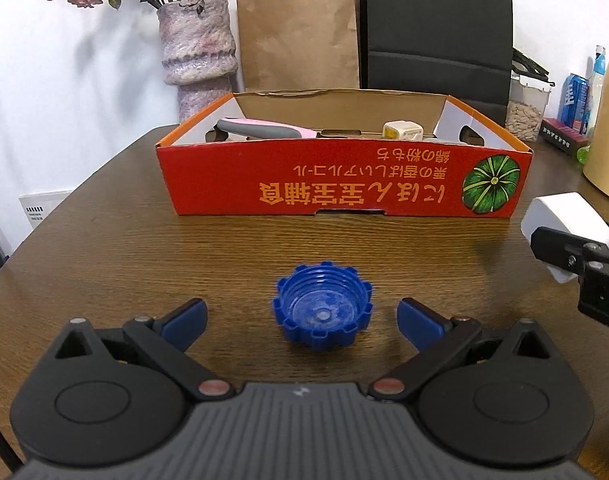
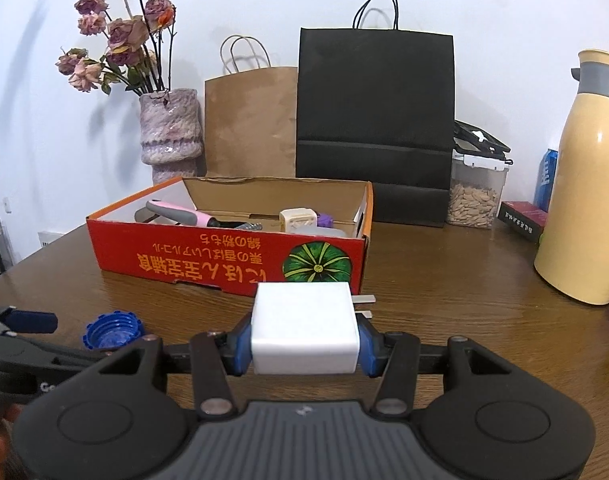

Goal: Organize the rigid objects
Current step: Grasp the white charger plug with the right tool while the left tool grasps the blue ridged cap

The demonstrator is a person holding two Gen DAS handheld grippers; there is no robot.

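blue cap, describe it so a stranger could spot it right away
On the wooden table, in front of the red box, lies the blue cap. It sits open side up between the left gripper fingers, the only round, ridged blue thing there.

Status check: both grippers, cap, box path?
Left gripper open, straddling blue cap on table. Right gripper shut on white charger. Path to red box unobstructed.

The red box (image 1: 344, 180) carries orange Japanese lettering — printed upside down here — beside a green pumpkin picture. No other text is legible.
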